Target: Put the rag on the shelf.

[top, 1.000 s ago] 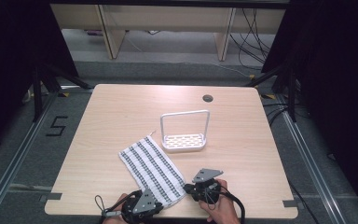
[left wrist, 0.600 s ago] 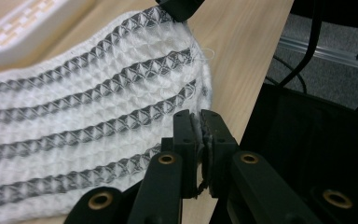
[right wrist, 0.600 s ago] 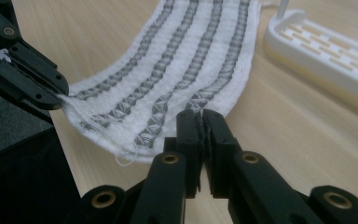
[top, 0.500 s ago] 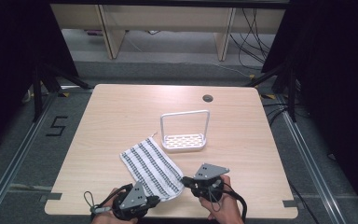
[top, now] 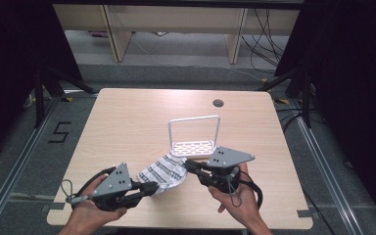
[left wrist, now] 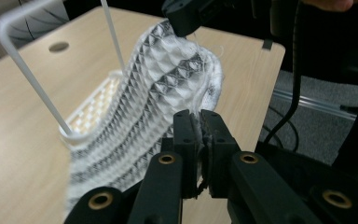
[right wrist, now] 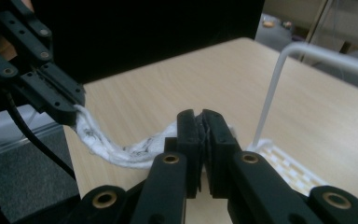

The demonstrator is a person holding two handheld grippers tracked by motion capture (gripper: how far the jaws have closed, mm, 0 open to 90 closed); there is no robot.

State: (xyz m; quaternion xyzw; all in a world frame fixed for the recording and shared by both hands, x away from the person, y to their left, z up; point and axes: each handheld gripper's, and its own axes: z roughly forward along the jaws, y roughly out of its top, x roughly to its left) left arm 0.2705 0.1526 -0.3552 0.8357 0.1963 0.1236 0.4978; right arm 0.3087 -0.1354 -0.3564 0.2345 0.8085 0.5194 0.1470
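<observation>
a black "5" on the floor [top: 58, 132] left of the table [top: 127, 112]

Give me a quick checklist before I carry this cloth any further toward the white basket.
1. Left gripper shut on the cloth: ok.
2. Right gripper shut on the cloth's other corner: ok.
3. Cloth lifted off the table: cannot tell; its far end hangs low by the basket.
4. White basket upright, handle up: ok.
5. Cloth free of the basket's handle: cannot tell.
6. Cloth taut between the grippers: not ok, it sags.
</observation>
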